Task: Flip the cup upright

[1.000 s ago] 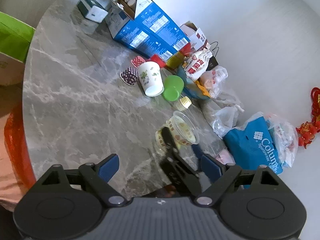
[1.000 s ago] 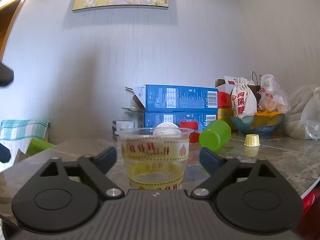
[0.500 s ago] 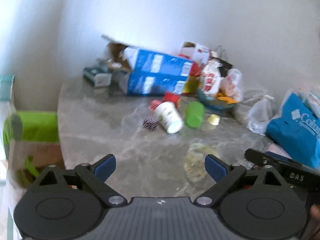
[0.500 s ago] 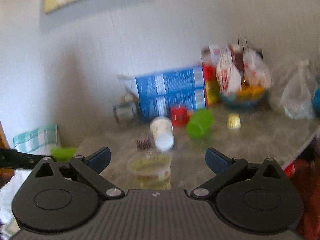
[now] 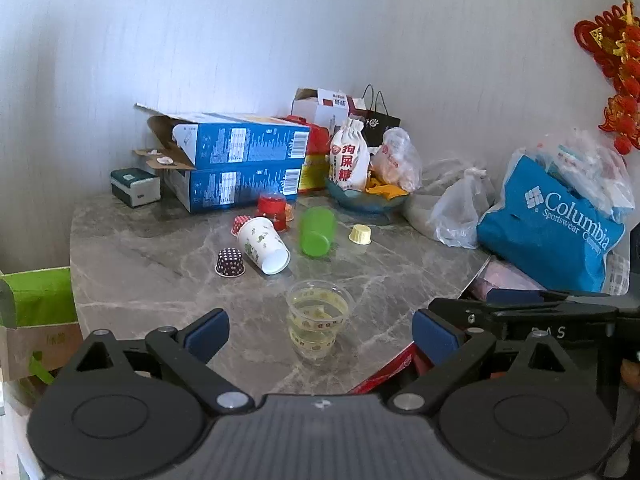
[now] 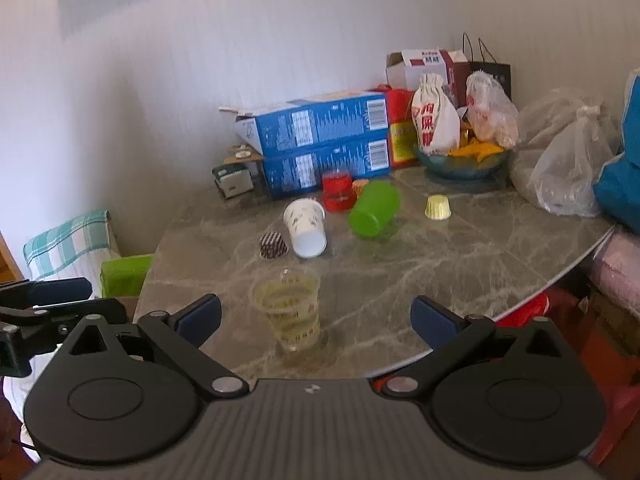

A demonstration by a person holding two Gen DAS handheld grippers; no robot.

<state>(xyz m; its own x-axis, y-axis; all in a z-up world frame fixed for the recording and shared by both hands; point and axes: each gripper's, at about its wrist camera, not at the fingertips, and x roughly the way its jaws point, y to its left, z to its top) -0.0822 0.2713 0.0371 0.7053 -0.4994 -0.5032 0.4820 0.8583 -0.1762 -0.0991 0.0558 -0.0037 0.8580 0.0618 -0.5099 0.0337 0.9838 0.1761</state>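
A clear plastic cup (image 5: 317, 318) with yellow print stands upright near the front edge of the grey marble table (image 5: 160, 264); it also shows in the right wrist view (image 6: 289, 308). My left gripper (image 5: 320, 330) is open and empty, held back from the cup. My right gripper (image 6: 316, 318) is open and empty, also back from the cup. A white paper cup (image 5: 264, 245) and a green cup (image 5: 317, 231) lie on their sides farther back.
A dark dotted cupcake liner (image 5: 229, 263), a yellow liner (image 5: 360, 235), a red cup (image 5: 272, 206), blue boxes (image 5: 240, 168), a bowl (image 5: 366, 200), plastic bags (image 5: 460, 216) and a blue Columbia bag (image 5: 552, 228) crowd the back and right. A green box (image 5: 38, 296) sits left.
Both grippers have pulled back and up from the clear cup, which stays upright on the table. The right gripper no longer brackets it.
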